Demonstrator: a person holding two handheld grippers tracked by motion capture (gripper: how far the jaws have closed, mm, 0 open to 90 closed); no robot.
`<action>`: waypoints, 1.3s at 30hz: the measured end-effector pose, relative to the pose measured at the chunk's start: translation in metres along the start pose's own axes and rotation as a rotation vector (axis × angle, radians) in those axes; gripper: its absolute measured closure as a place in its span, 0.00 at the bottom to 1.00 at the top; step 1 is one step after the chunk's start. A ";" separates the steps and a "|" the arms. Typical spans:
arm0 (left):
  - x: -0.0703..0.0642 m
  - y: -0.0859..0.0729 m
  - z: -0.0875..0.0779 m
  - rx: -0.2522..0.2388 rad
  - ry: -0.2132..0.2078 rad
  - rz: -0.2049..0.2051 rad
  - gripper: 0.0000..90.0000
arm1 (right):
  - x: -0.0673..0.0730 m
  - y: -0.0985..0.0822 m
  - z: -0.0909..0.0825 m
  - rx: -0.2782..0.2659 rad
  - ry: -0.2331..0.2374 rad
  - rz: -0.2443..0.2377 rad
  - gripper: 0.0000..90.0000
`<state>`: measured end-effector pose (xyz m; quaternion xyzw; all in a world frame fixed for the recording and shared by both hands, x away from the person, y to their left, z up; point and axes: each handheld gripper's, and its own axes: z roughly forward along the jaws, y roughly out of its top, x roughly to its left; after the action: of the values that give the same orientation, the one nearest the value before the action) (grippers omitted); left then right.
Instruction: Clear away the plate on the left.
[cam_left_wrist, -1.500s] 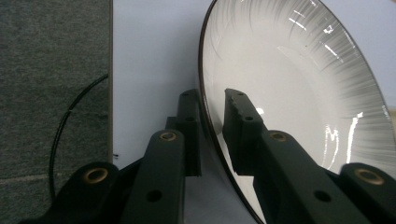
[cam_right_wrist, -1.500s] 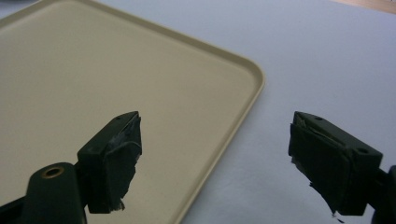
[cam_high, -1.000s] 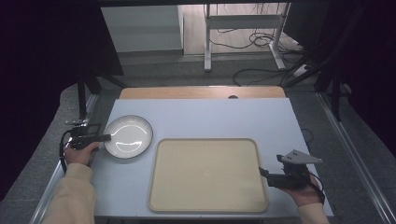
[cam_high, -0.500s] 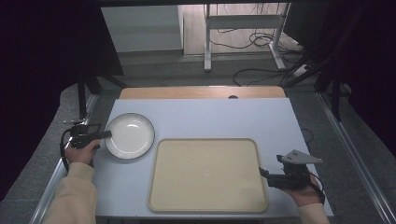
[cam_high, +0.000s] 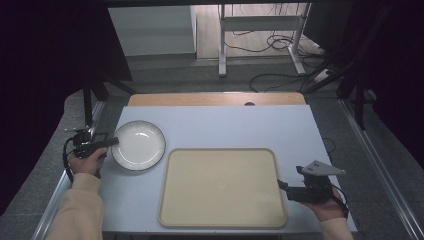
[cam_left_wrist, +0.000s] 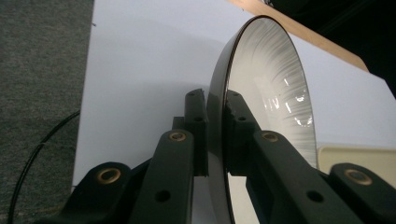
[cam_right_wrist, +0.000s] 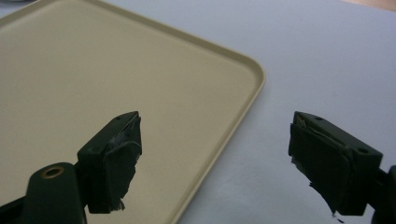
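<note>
**Plate gripped at its rim, tray waiting beside it**

Gripping the white plate (cam_high: 138, 145) by its near-left rim, the left gripper (cam_high: 111, 142) has its two black jaws pinched onto the dark edge, one above and one below, as the left gripper view makes plain (cam_left_wrist: 215, 135). From the high view the plate sits at the left side of the white table (cam_high: 225, 125), just beside the far-left corner of the beige tray (cam_high: 220, 186); whether it is resting flat or lifted a touch off the surface I cannot tell. It looks bare, with nothing on it.

The tray lies flat in the middle of the table toward the person's side, and nothing is on it either. Over at its right edge the right gripper (cam_high: 283, 186) rests low in the person's hand, jaws spread wide and holding nothing; its own view shows the tray's rounded corner (cam_right_wrist: 254, 70) between the two pads.

As I read it, the job is to carry the plate onto the tray. The grasp seems to be made, so the picking-up part looks settled. What is left is the lift, the short carry to the right, and setting the plate down inside the tray's rim. The right hand may be there to steady the tray, though that is only my guess.
</note>
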<state>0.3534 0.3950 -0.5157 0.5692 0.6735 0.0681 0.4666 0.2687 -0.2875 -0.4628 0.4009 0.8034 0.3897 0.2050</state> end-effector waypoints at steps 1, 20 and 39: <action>0.001 0.000 -0.003 -0.016 0.003 -0.009 0.91 | -0.001 0.000 0.000 -0.002 -0.001 0.002 0.19; -0.008 0.004 -0.019 -0.068 -0.084 -0.021 0.91 | -0.001 0.000 0.000 -0.002 -0.006 0.006 0.19; -0.024 0.007 -0.030 -0.075 -0.145 0.010 0.91 | -0.002 0.000 0.000 -0.007 -0.019 0.006 0.19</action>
<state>0.3354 0.3911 -0.4815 0.5583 0.6319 0.0541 0.5348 0.2698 -0.2890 -0.4622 0.4060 0.7989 0.3893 0.2130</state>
